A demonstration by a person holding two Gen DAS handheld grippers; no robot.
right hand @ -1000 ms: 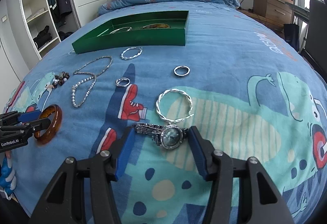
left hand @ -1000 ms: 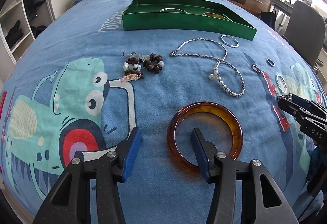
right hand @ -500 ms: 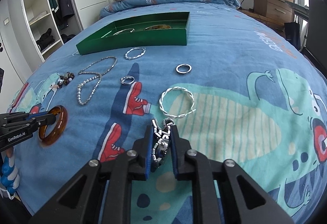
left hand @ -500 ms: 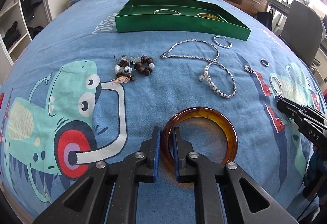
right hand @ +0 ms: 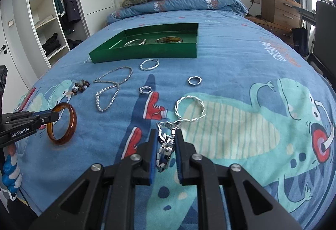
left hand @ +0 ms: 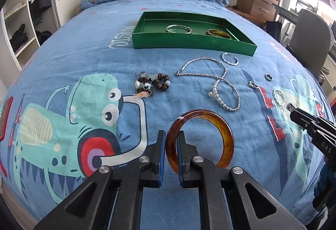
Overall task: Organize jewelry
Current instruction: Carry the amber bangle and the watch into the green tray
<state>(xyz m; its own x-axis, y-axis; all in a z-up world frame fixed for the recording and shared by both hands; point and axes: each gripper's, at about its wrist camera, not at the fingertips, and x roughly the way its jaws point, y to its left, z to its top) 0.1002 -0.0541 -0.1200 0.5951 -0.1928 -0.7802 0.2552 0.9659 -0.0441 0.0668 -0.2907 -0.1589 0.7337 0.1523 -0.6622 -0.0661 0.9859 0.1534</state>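
The left gripper (left hand: 170,143) is clamped on the near-left rim of a glossy amber bangle (left hand: 220,125), a thick translucent brown-orange ring standing tilted above the blue dinosaur-print bedspread (left hand: 73,57). The right gripper (right hand: 166,143) pinches a silver link-band watch (right hand: 166,146), its metal bracelet bunched between the blue pads. At twelve o'clock from the left gripper lies the green tray (left hand: 189,43), holding a silver bangle (left hand: 178,29) and another amber one. A silver necklace (left hand: 216,80) lies at one o'clock, a bead bracelet (left hand: 152,83) at eleven.
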